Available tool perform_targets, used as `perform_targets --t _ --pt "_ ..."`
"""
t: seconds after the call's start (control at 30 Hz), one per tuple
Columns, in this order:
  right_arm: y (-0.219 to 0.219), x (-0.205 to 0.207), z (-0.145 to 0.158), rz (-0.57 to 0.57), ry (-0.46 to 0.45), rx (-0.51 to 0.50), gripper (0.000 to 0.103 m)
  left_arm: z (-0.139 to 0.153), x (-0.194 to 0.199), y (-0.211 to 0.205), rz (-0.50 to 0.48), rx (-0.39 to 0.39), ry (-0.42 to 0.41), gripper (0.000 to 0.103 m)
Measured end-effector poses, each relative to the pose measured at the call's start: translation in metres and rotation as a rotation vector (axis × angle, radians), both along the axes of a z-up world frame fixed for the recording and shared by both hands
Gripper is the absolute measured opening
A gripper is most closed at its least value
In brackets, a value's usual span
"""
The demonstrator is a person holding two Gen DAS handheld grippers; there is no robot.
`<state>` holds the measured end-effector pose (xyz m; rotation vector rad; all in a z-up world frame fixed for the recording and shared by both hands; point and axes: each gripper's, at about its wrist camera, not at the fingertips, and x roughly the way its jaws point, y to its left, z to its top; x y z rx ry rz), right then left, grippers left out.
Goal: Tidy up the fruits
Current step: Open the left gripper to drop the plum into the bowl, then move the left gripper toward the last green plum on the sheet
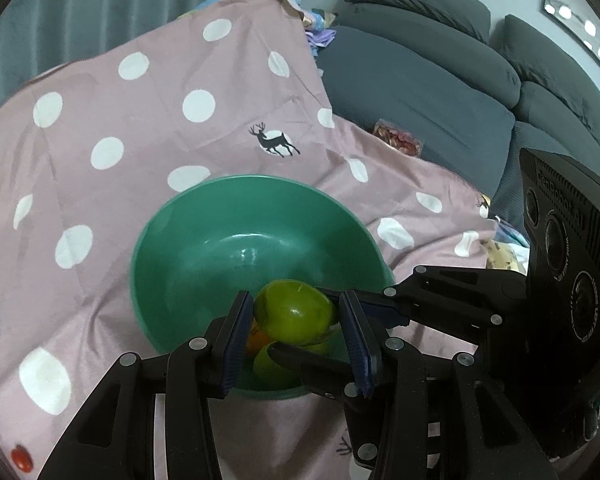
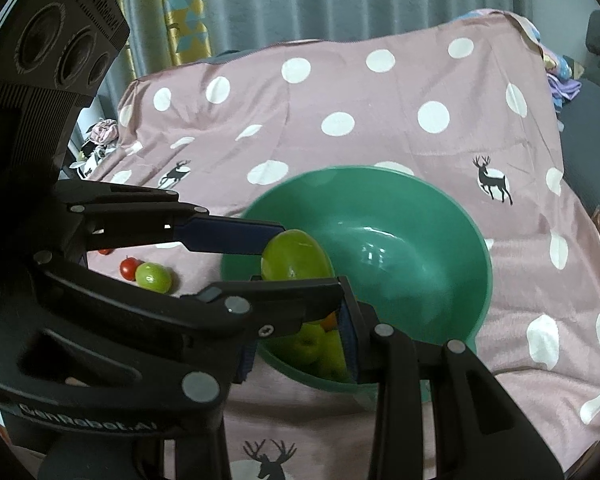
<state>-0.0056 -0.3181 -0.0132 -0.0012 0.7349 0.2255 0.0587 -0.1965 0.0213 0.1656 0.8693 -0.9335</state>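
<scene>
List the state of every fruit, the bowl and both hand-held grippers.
Left hand-held gripper: shut on the green apple, above the bowl.
Right hand-held gripper: jaws narrow at the bowl's near rim; grip unclear.
Green bowl: upright on the cloth, holding green and orange fruit.
Small green fruit: loose on the cloth, touching the red fruit.
Red fruit: loose on the cloth.

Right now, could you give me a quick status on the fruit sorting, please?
Left gripper shut on green apple over green bowl. Right gripper close alongside, grip unclear. Green fruit, red tomato loose on cloth. Grippers crowding each other.
</scene>
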Motion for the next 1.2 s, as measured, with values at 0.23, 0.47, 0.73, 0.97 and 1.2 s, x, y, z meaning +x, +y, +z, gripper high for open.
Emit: perform_targets --t 0.23,0.47,0.73,0.97,1.2 --pt "-0.008 0.006 -0.007 -0.024 0.033 -0.003 0.037 -0.010 0.006 -0.009 -0.002 -0.010 0.037 0.044" --pt "-0.007 0.005 -0.008 -0.029 0.040 -0.008 0.038 -0.015 0.008 -0.008 0.027 0.008 0.045 0.046" --pt "0.009 -0.015 0.011 -0.079 -0.044 -0.091 0.074 0.000 0.004 0.023 0.117 -0.001 0.012 0.074" --pt "0.031 -0.039 0.031 -0.076 -0.117 -0.172 0.091 0.016 -0.011 0.073 0.225 -0.031 -0.024 0.095" --pt "0.051 -0.057 0.045 -0.043 -0.154 -0.199 0.092 0.030 -0.028 0.126 0.346 -0.020 -0.078 0.096"
